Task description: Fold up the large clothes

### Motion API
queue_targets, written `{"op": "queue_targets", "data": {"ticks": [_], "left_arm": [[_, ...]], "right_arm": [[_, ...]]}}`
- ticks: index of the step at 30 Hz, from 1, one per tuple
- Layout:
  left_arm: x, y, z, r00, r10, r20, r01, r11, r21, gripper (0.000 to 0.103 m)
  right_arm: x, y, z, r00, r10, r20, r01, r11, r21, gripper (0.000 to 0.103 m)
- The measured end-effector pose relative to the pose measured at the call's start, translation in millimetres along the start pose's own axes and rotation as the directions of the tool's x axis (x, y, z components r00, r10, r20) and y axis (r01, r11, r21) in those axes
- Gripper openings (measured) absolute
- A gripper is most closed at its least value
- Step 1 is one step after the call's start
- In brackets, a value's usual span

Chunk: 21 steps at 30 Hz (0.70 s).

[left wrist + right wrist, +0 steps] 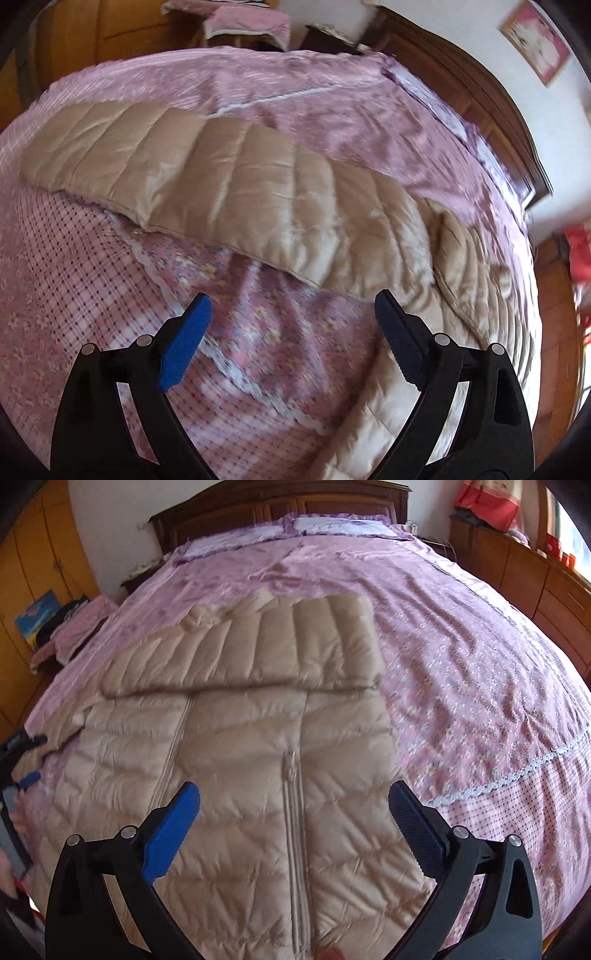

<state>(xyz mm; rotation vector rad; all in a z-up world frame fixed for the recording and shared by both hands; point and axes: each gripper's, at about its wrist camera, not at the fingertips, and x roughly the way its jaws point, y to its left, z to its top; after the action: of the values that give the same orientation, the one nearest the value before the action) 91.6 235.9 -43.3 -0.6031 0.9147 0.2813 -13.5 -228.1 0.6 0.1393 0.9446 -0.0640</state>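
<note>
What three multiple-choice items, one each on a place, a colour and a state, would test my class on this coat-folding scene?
1. Where does the quilted coat lie?
A. on the bed
B. on a chair
C. on the floor

2. What colour is the coat?
A. red
B. beige
C. black

3. How do the right gripper's jaws stand?
A. shut on a sleeve
B. shut, holding nothing
C. open, holding nothing

Answers:
1 A: the pink bedspread lies under it.
2 B: its quilted fabric is pale beige.
3 C: both pads stand wide apart above the zip.

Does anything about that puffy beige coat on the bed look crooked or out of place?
Nothing is damaged. The beige coat lies zipper-up on the pink bedspread, with one sleeve folded across its top, slightly slanted.
</note>
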Motion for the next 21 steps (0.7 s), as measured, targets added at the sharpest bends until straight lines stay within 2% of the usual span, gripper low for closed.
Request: {"op": "queue_targets", "data": {"ticks": [5,9,11,16,19,21], "left_arm": [[16,25,18,0.999,0.037,0.018,-0.035,0.997,-0.072,0.089],[26,56,34,1.0,0.001,0.02,0.003,0.984,-0.176,0.089],[26,63,42,0.999,0.0,0.04,0.008,0.981,-0.195,0.089],[28,69,61,0.994,0.048,0.097,-0.034,0.989,-0.142,0.089],[36,75,68,0.992,0.082,0.098,-0.071,0.991,-0.11,0.089],[41,80,71,0.993,0.078,0.092,-0.066,0.991,-0.119,0.083]], "right_arm": [[5,8,-8,1.0,0.005,-0.019,-0.005,1.0,0.006,0.097],[7,12,-9,1.0,-0.004,-0.026,0.004,1.0,0.003,0.098],[8,12,-9,1.0,-0.01,-0.029,0.01,1.0,0.003,0.098],[12,9,-10,0.999,-0.02,-0.036,0.021,1.0,0.018,0.098],[13,8,-11,0.999,-0.024,-0.04,0.025,0.999,0.026,0.098],[13,5,-11,0.999,-0.024,-0.036,0.025,0.999,0.028,0.098]]}}
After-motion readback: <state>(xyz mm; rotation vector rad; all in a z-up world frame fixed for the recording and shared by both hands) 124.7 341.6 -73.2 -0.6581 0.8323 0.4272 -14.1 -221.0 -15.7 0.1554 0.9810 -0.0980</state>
